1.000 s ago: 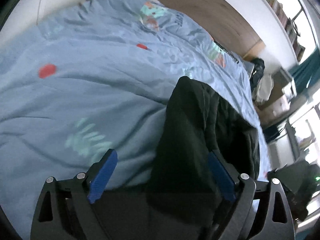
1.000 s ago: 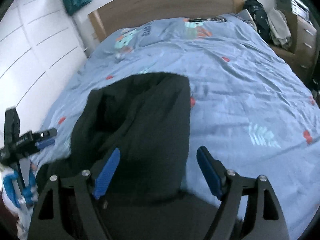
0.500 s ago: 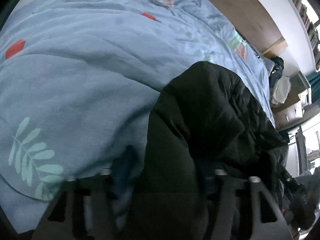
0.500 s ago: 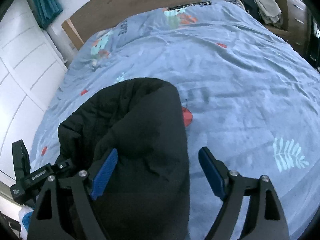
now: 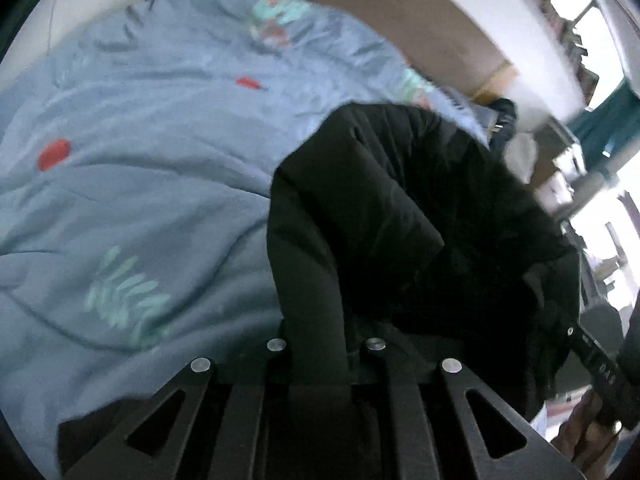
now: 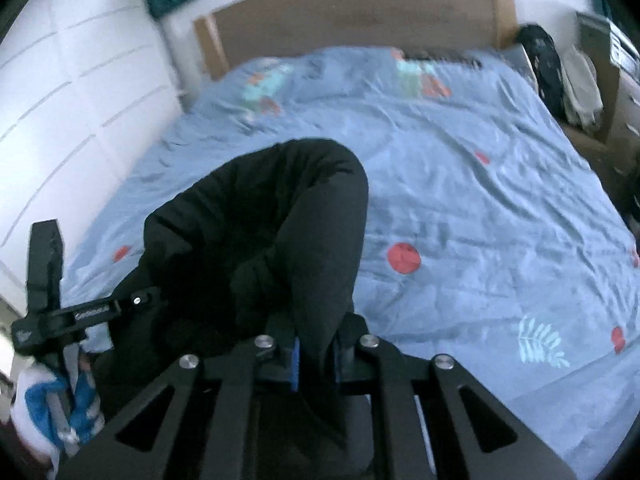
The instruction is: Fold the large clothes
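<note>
A large black padded jacket (image 5: 400, 216) lies bunched on the near part of a bed with a light blue duvet (image 5: 140, 160). My left gripper (image 5: 320, 354) is shut on a fold of the jacket, its pads hidden by the cloth. My right gripper (image 6: 314, 354) is shut on another fold of the jacket (image 6: 272, 216), with blue pads (image 6: 295, 364) showing at the cloth. The left gripper's body also shows in the right wrist view (image 6: 80, 312), at the jacket's left edge.
The blue duvet (image 6: 480, 200) with red dots and leaf prints covers the whole bed. A wooden headboard (image 6: 360, 12) stands at the far end. White wardrobe doors (image 6: 72, 100) run along the left. A wooden dresser (image 6: 616, 92) with clothes stands at the right.
Both grippers were open around the jacket and have closed on folds of it. The jacket is gathered up higher between them.
</note>
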